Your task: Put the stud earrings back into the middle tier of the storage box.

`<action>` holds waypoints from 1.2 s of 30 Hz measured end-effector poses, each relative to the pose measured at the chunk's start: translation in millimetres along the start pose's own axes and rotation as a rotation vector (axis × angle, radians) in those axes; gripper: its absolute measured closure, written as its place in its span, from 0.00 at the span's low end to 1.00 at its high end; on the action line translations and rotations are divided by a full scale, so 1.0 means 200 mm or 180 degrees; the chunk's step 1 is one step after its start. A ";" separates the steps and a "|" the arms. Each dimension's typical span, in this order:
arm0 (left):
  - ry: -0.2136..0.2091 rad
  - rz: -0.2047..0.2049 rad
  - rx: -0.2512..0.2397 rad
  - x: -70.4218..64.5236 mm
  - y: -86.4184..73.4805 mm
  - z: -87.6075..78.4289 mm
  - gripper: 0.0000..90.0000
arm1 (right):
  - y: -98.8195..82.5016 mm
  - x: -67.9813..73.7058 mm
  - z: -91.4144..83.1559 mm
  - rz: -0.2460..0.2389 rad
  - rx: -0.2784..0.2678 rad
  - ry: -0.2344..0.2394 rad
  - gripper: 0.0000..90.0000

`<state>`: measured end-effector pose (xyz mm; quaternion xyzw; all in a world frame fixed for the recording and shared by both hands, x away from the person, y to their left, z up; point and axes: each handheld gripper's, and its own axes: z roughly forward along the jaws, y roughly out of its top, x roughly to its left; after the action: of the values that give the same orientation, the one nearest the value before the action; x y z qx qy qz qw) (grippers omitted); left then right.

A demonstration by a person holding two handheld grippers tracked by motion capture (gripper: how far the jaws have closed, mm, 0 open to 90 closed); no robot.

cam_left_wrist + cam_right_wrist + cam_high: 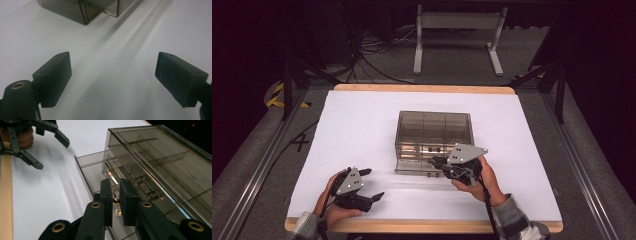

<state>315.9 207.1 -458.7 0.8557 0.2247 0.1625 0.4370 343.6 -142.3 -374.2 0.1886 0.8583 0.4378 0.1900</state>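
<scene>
A smoky see-through drawer box (434, 125) stands in the middle of the white table (362, 120). Its lower drawer (414, 167) is pulled partly out toward the near edge. My right gripper (436, 162) is shut on that drawer's small handle (115, 195), which sits between the two narrow-set jaws in the right gripper view. The upper drawer's handle (146, 187) is free, just beyond. My left gripper (374, 183) rests near the front left of the table, open, nothing between its fingers (53, 75). The box corner (82, 11) lies ahead of it.
The left gripper (52, 155) and its hand lie off to the drawer's side, apart from it. The table's wooden front edge (422, 226) runs just below both hands. A white metal stand (457, 30) and cables are on the floor behind the table.
</scene>
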 end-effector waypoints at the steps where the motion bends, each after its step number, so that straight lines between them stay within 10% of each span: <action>1: 0.0002 0.0004 -0.0001 0.00 0.00 0.00 0.16 | 0.00 0.00 0.01 0.0013 0.0000 0.0011 0.92; 36: 0.0043 -0.0016 -0.0011 0.00 0.00 0.00 0.16 | -0.08 -0.05 0.09 0.0196 0.0290 0.0007 0.91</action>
<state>315.5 207.7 -458.4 0.8532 0.2295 0.1676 0.4374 358.5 -142.9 -396.4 0.2229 0.8713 0.4041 0.1667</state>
